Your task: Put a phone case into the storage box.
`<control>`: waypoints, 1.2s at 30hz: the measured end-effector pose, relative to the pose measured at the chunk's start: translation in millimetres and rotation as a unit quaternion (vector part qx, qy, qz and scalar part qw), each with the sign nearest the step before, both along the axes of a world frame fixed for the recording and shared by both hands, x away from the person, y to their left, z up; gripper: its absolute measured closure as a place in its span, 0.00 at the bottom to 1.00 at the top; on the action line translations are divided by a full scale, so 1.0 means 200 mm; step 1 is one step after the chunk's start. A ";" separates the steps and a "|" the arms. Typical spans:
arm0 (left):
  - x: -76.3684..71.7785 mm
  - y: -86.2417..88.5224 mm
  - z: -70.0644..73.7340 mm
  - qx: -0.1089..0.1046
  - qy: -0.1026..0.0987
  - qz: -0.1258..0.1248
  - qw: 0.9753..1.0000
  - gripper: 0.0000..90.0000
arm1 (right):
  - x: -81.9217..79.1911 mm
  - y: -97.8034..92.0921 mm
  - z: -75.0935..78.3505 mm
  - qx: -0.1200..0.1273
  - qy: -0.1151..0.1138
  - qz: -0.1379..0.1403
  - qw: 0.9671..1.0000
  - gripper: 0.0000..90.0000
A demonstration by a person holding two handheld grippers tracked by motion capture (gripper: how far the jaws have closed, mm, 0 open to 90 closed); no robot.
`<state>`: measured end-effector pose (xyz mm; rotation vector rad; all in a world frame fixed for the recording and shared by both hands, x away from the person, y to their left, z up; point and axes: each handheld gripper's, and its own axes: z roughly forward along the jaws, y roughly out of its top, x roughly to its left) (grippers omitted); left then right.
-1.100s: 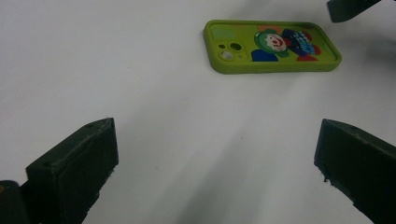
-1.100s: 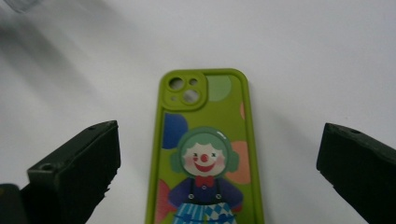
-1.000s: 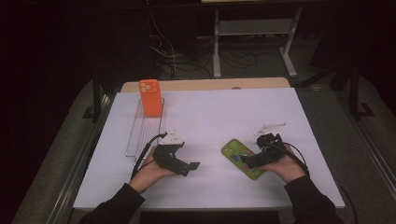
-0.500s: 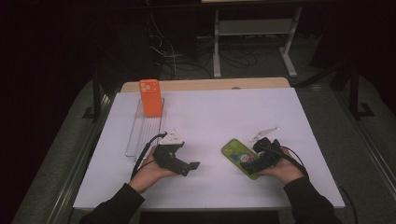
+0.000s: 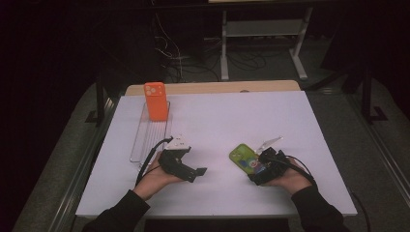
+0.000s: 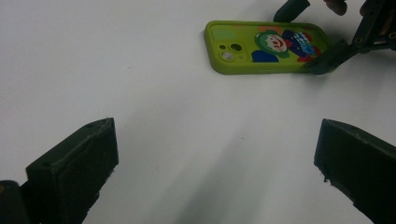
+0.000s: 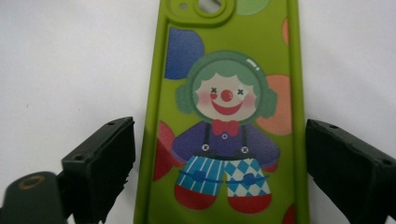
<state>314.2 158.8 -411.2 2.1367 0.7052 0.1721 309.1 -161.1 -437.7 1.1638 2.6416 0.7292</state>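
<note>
1. A clear rack at the tabletop's left holds an orange phone case upright at its far end.
2. The left gripper rests on the tabletop, jaws wide, holding nothing.
3. The right gripper straddles the flat-lying green clown phone case, jaws wide either side.

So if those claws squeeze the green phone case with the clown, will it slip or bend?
The green phone case lies flat, so it probably won't roll or tip. Its matte, rubbery-looking rim suggests decent grip but some flex. The right gripper straddles its long edges, jaws open, so a squeeze may bow it slightly.
</note>
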 end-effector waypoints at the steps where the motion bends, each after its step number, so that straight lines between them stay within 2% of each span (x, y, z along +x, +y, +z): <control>1: 0.00 0.00 0.00 0.000 0.000 0.000 1.000 0.00 | 0.00 0.00 0.00 -0.005 -0.003 0.001 1.000 0.13; 3: 0.00 0.00 0.00 -0.001 0.000 0.000 1.000 0.00 | 0.00 0.00 -0.01 -0.012 -0.011 0.005 1.000 0.14; 8: 0.00 0.00 0.00 0.001 0.000 0.000 1.000 0.00 | 0.00 0.00 -0.01 -0.010 -0.001 -0.002 1.000 0.14; 19: 0.01 0.00 0.00 -0.003 0.001 -0.001 1.000 0.00 | 0.00 0.00 -0.01 -0.007 0.003 -0.007 1.000 0.17; 24: 0.02 -0.01 0.03 0.004 0.005 -0.023 1.000 0.00 | 0.02 -0.01 0.01 -0.009 -0.001 0.014 1.000 0.17; 30: 0.06 -0.04 0.11 0.001 0.003 -0.067 0.998 0.00 | 0.06 -0.02 0.09 -0.003 -0.009 0.058 0.998 0.17; 33: 0.09 -0.05 0.16 0.006 -0.010 -0.081 0.997 0.00 | 0.09 -0.01 0.13 0.002 -0.010 0.084 0.996 0.17; 35: 0.12 -0.06 0.19 0.001 -0.015 -0.092 0.996 0.00 | 0.10 0.00 0.16 0.005 -0.012 0.105 0.994 0.17; 36: 0.13 -0.06 0.21 0.003 -0.020 -0.098 0.995 0.00 | 0.12 0.00 0.17 0.002 -0.019 0.123 0.992 0.17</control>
